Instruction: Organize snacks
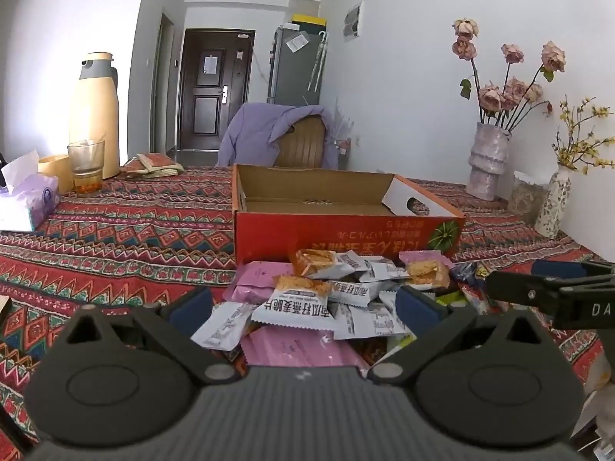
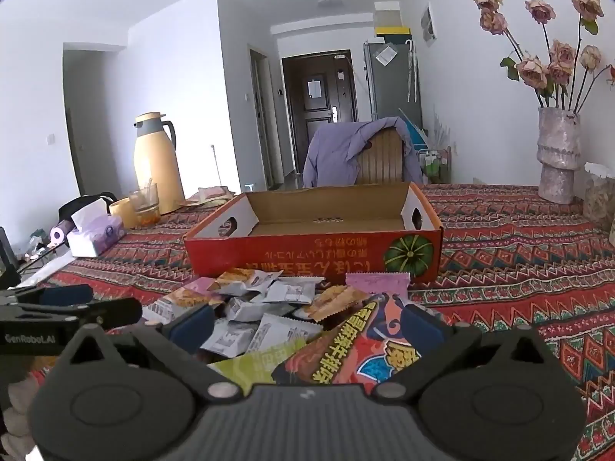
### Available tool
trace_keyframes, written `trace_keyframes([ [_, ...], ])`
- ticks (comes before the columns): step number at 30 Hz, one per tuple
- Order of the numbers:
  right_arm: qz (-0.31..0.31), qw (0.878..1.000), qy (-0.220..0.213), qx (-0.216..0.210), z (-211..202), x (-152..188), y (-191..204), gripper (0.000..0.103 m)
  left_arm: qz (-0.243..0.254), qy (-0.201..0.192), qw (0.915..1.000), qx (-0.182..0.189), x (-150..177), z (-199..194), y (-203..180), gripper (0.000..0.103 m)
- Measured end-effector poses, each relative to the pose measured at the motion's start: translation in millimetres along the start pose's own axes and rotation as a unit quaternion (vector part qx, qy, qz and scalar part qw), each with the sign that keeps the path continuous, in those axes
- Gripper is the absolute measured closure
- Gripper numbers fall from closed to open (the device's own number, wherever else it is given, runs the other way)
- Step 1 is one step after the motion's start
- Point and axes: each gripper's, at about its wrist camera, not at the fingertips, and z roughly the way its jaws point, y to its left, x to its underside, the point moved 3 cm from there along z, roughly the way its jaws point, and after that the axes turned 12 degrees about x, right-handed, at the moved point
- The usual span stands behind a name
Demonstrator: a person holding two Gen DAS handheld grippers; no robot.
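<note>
A pile of snack packets (image 1: 338, 292) lies on the patterned tablecloth in front of a red cardboard box (image 1: 346, 226), which is open-topped and empty inside. White packets, pink packets (image 1: 307, 347) and a red printed bag (image 2: 357, 349) make up the pile (image 2: 276, 307). My left gripper (image 1: 307, 307) hovers open just above the near side of the pile, pads apart on either side of a white packet (image 1: 296, 303). My right gripper (image 2: 307, 324) is open too, over the red bag. Each gripper shows at the edge of the other's view. The box (image 2: 315, 249) stands just behind the pile.
A cream thermos (image 1: 96, 115), a glass (image 1: 86, 165) and a tissue box (image 1: 27, 207) stand at the far left. Vases of dried flowers (image 1: 488, 161) line the wall on the right. A chair draped with purple cloth (image 1: 284, 134) stands behind the table.
</note>
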Motion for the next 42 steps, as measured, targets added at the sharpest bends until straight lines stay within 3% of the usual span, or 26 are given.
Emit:
trace_keyframes([
  [42,0.003,1.0,0.002,0.0,0.9,1.0,0.0,0.0,-0.001,-0.005,1.0,0.007,0.0,-4.0,-2.8,0.0],
])
